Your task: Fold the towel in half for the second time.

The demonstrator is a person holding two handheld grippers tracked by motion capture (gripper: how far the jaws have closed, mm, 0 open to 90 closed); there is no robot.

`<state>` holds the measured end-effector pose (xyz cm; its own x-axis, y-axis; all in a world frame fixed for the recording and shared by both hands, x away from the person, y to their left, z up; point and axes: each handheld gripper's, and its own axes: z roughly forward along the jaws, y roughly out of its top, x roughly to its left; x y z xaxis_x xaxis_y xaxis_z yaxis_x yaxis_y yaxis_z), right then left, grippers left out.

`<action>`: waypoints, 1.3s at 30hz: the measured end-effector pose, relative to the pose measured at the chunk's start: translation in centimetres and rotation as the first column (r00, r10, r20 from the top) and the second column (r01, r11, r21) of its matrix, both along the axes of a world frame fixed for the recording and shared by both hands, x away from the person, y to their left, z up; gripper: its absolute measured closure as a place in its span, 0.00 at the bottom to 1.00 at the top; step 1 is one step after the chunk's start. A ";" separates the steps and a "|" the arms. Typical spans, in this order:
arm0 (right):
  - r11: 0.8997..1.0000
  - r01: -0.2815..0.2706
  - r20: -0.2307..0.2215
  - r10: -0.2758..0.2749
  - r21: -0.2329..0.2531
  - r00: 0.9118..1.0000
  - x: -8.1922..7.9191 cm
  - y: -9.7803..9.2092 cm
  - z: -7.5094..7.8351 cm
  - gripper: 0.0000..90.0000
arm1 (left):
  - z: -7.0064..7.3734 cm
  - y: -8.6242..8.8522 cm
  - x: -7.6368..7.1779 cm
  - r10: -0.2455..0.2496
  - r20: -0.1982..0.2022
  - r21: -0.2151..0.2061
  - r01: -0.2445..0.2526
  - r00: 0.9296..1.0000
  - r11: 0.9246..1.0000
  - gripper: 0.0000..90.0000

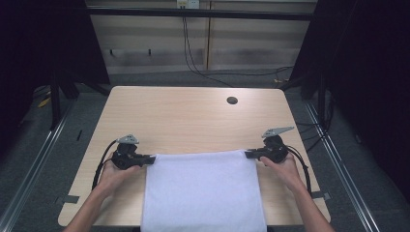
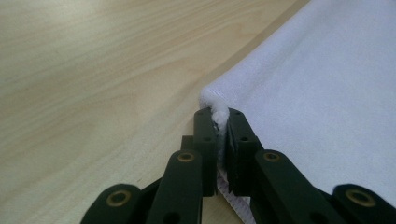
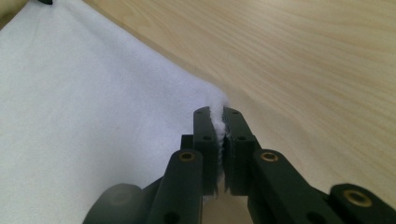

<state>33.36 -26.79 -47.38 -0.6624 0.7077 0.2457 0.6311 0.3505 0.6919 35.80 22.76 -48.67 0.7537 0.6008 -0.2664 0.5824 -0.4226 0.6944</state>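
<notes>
between our two grippers, catalogued from the tools outward:

item one, left gripper point(image 1: 151, 159): we hold it in our left hand point(image 1: 112, 172), low at the table, pointing inward toward the right. its jaws are closed down narrow on the far left corner of the white towel point(image 1: 203, 191); in the left gripper view a tuft of pile point(image 2: 219, 113) pokes up from the seam between them.

item two, right gripper point(image 1: 248, 154): held in our right hand point(image 1: 284, 169), pointing inward toward the left, mirror to the first. its jaws are likewise pinched tight on the far right corner, with a thin line of cloth point(image 3: 218, 122) showing in the gap.

item three, the towel: lies flat on the near half of the table point(image 1: 193, 116), its far edge stretched straight between the two grippers, its near end running past the table's front edge out of the high view. its long axis runs from us away across the table; the held edge is the short one, crosswise to it.

item four, relation that matters: the whole body of the towel lies on our side of both grippers, toward us, and each hand is equally near its own corner. we judge that any fold would mean carrying the held edge back toward us over the cloth, both hands moving level so the edge stays square.

item five, surroundings: a round cable hole point(image 1: 232, 100) in the bare far half of the table, well apart from the towel.
</notes>
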 end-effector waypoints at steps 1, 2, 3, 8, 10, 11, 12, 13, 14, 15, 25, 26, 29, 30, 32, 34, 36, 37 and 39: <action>1.000 0.004 0.000 -0.004 0.006 1.000 0.0 0.0 0.1 0.95 | 0.3 0.0 0.0 0.001 0.003 -0.003 -0.001 1.000 1.000 0.94; 1.000 0.005 0.000 -0.005 0.007 1.000 0.1 0.0 0.2 0.95 | 0.4 0.0 0.1 0.001 0.006 -0.007 -0.001 1.000 1.000 0.94; 1.000 0.003 0.003 -0.003 0.006 1.000 0.2 -0.1 0.3 0.95 | 0.5 -0.1 0.2 0.012 0.011 -0.006 -0.012 1.000 1.000 0.94; 1.000 0.010 0.018 -0.010 0.020 1.000 0.3 -0.2 1.0 0.95 | 0.9 -0.5 0.6 0.022 0.022 0.018 -0.022 1.000 1.000 0.94; 0.999 0.017 0.024 -0.017 0.028 1.000 0.5 -0.3 1.3 0.95 | 1.4 -0.6 0.9 0.029 0.036 0.003 -0.029 0.999 1.000 0.94; 0.999 0.024 0.034 -0.025 0.031 0.999 0.6 -0.3 1.5 0.95 | 1.7 -0.6 1.1 0.028 0.041 0.004 -0.029 0.999 1.000 0.94; 0.999 0.032 0.039 -0.033 0.040 0.999 0.6 -0.5 1.7 0.95 | 2.0 -0.7 1.4 0.031 0.047 0.000 -0.031 0.998 1.000 0.94; 0.999 0.034 0.044 -0.036 0.038 0.998 0.8 -0.6 1.9 0.95 | 2.3 -0.9 1.7 0.030 0.050 -0.008 -0.030 0.998 1.000 0.94; 0.999 0.034 0.048 -0.036 0.037 0.998 0.9 -0.6 2.2 0.96 | 2.7 -1.0 2.1 0.026 0.058 0.009 -0.026 0.998 1.000 0.94; 0.999 0.032 0.055 -0.034 0.038 0.998 1.0 -0.7 2.5 0.96 | 3.1 -1.1 2.5 0.022 0.069 0.019 -0.023 0.997 1.000 0.94; 0.996 0.075 0.108 -0.081 0.058 0.991 3.2 -1.5 5.7 0.96 | 6.7 -1.4 5.9 0.083 0.117 -0.053 -0.077 0.990 0.996 0.94; 0.995 0.078 0.114 -0.084 0.059 0.990 3.6 -1.5 6.0 0.96 | 7.0 -1.4 6.2 0.091 0.124 -0.065 -0.084 0.988 0.994 0.94; 0.993 0.096 0.139 -0.105 0.069 0.985 4.4 -1.6 6.9 0.96 | 7.8 -1.2 6.9 0.101 0.142 -0.072 -0.091 0.985 0.993 0.94; 0.992 0.099 0.143 -0.108 0.075 0.984 4.6 -1.6 7.2 0.96 | 8.0 -1.2 7.0 0.108 0.146 -0.077 -0.097 0.983 0.992 0.95; 0.992 0.104 0.148 -0.114 0.068 0.982 5.1 -1.5 7.8 0.96 | 8.6 -1.0 7.4 0.111 0.153 -0.080 -0.100 0.982 0.992 0.95; 0.993 0.105 0.160 -0.113 0.060 0.981 5.6 -1.4 8.5 0.96 | 9.1 -1.1 7.8 0.113 0.161 -0.077 -0.102 0.980 0.992 0.95; 0.994 0.101 0.188 -0.108 0.047 0.976 6.0 -1.2 9.3 0.96 | 9.6 -1.3 8.1 0.129 0.169 -0.083 -0.116 0.977 0.990 0.95; 0.994 0.102 0.209 -0.109 0.042 0.972 6.2 -1.1 9.8 0.96 | 9.8 -1.3 8.3 0.137 0.168 -0.100 -0.122 0.976 0.988 0.96; 0.992 0.115 0.218 -0.123 0.048 0.968 6.6 -1.1 10.6 0.96 | 10.2 -1.3 8.5 0.149 0.181 -0.113 -0.130 0.972 0.985 0.96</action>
